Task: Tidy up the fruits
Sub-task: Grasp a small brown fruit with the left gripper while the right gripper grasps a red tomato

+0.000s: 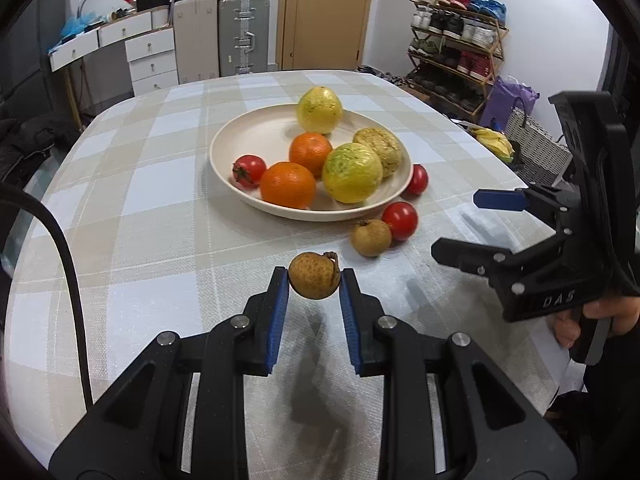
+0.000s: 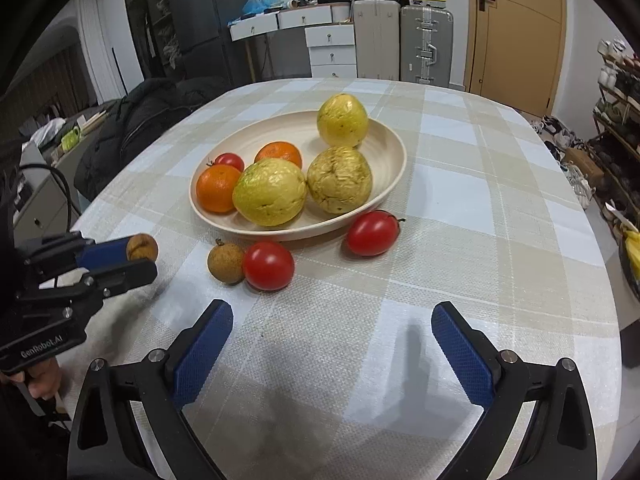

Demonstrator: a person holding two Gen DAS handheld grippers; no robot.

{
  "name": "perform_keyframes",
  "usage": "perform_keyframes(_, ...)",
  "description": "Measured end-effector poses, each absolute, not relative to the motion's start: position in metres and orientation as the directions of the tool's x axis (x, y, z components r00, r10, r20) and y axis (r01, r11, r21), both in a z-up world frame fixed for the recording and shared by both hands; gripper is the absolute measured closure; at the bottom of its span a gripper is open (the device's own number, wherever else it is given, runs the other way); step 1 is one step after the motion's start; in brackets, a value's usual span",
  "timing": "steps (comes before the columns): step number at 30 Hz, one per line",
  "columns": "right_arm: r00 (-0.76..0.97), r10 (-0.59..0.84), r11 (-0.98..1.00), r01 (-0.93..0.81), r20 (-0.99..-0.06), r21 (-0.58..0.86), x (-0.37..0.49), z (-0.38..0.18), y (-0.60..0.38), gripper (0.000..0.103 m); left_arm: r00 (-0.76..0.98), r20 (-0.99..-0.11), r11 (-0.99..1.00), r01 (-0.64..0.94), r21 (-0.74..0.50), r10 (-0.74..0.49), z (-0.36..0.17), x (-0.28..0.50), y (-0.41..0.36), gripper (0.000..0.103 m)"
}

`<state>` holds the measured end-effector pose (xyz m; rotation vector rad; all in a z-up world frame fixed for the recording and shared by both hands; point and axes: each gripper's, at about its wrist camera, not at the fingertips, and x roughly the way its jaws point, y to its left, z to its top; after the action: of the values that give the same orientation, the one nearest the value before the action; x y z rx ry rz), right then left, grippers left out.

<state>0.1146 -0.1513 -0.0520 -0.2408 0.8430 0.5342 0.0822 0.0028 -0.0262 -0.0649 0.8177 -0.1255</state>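
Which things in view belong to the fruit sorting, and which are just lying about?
Job:
- small brown longan in left claw
- loose brown longan
- two loose red tomatoes
- cream round plate of fruit
- open right claw

Lying about:
- silver suitcase
- wooden shoe rack
- black jacket

Left gripper: our left gripper (image 1: pixel 315 282) pinches a brown longan (image 1: pixel 314 275) between its blue pads, above the checked tablecloth (image 1: pixel 140 200).
Right gripper: our right gripper (image 1: pixel 468 224) sits at the right edge, jaws wide apart, nothing between them; a hand (image 1: pixel 592 320) grips its handle.
Plate: a cream plate (image 1: pixel 240 140) holds two oranges, three yellow-green fruits and one tomato (image 1: pixel 249 170).
Loose fruit: another longan (image 1: pixel 371 237) touches a tomato (image 1: pixel 400 220) near the plate; a third tomato (image 1: pixel 418 179) lies against the rim.
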Motion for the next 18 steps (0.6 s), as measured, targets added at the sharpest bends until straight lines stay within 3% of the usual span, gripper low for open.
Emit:
perform_keyframes(5, 0.566, 0.296, 0.834, -0.545, -0.769, -0.081, 0.116, -0.056, -0.137, 0.009, 0.675, -0.727, 0.992, 0.061, -0.109, -0.122, -0.03, 0.086, 0.009, 0.08)
perform_keyframes(7, 0.565, 0.284, 0.836, -0.542, -0.775, -0.088, 0.119, -0.058, -0.134, 0.017, 0.675, -0.728, 0.992, 0.058, -0.111, -0.12, -0.031, 0.087, 0.011, 0.08)
perform_keyframes(14, 0.561, 0.26, 0.827, -0.549, -0.786, -0.118, 0.126, -0.064, -0.119, 0.019, 0.678, -0.726, 0.992, 0.046, -0.114, -0.114, -0.03, 0.088, 0.015, 0.08)
perform_keyframes(18, 0.553, 0.271, 0.825, -0.555, -0.788, -0.106, 0.13, -0.064, -0.115, 0.026, 0.681, -0.724, 0.993, 0.042, -0.113, -0.111, -0.029, 0.087, 0.016, 0.08)
